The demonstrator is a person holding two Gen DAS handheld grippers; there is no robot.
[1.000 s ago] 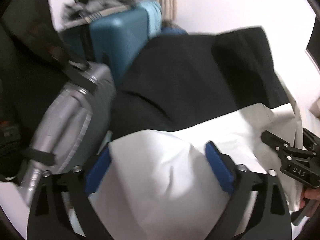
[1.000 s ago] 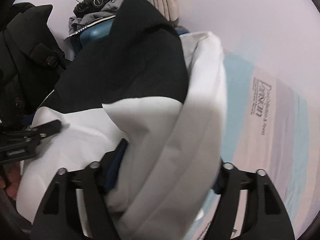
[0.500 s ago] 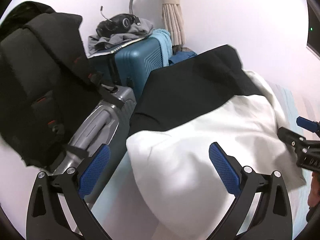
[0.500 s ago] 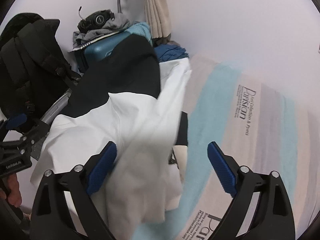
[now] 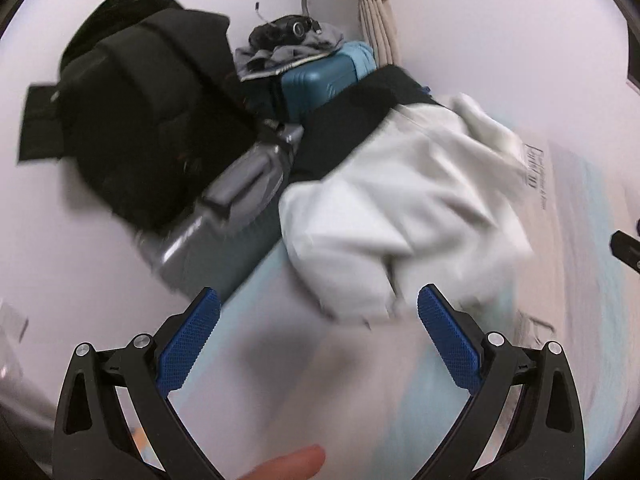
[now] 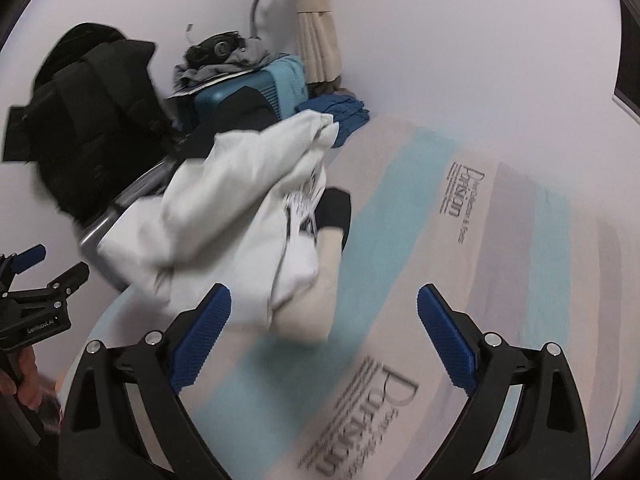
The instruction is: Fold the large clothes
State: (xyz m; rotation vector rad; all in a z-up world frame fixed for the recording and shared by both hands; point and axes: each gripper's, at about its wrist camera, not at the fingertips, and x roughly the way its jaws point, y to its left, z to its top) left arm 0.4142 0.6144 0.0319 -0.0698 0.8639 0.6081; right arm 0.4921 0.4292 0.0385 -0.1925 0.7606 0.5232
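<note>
**Legible text**

Striped bed sheet (image 6: 500,240): "Parisian" in dark print, seen twice, small lines beside it too blurred to read. Left gripper (image 6: 24,276) body: white "GenRobot.AI". White garment (image 6: 240,220): dark print, unreadable.

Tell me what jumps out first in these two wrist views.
The white and black garment dominates, bunched in a heap on the striped sheet near the bed's left edge. Both grippers stand open with nothing between their blue pads: the right gripper hangs over bare sheet just short of the heap, and the left gripper likewise. Beyond the heap, a black backpack sits on a grey suitcase.
</note>
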